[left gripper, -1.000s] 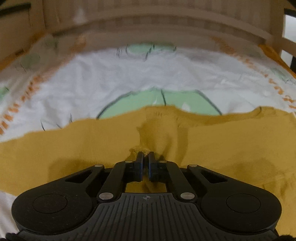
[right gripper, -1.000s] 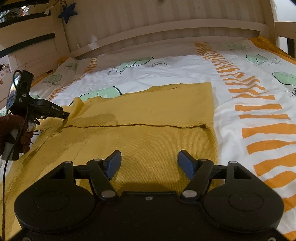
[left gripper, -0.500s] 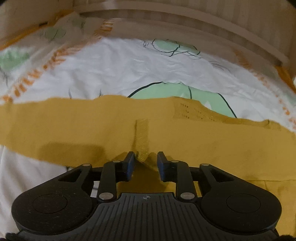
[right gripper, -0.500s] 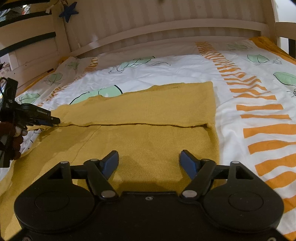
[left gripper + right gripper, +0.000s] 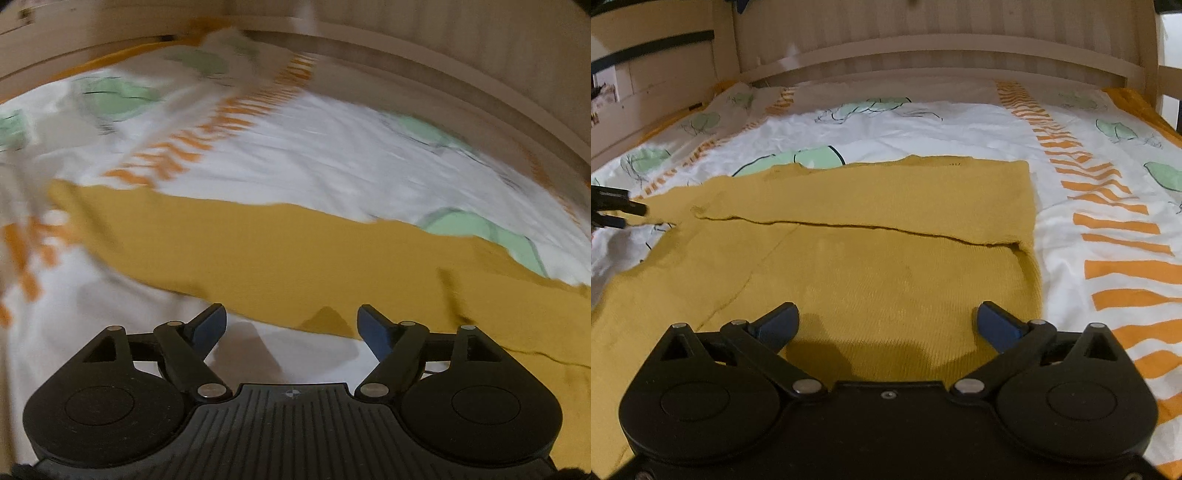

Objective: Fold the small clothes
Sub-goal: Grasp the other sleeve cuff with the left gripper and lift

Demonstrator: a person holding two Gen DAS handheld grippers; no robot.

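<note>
On a bed (image 5: 1108, 229) dressed in a white sheet with orange stripes and green leaf prints, a mustard-yellow knit garment (image 5: 886, 266) lies spread flat, its far portion already turned over onto itself along a seam-like edge running across the middle. My right gripper (image 5: 886, 321) hovers low over the near hem, jaws wide apart and holding nothing. My left gripper (image 5: 291, 325) is likewise spread and empty, poised just off the garment's outstretched left sleeve (image 5: 240, 247), which trails across the sheet; that view is blurred by motion, so the finer detail is lost.

I judge the fold to be partway done: one side is laid in, the left sleeve is still out. The next move, as I read it, calls for me to take the sleeve's edge cleanly with the left jaws, pinching a single layer without dragging the sheet, and carry it over the body so the edges line up.
</note>
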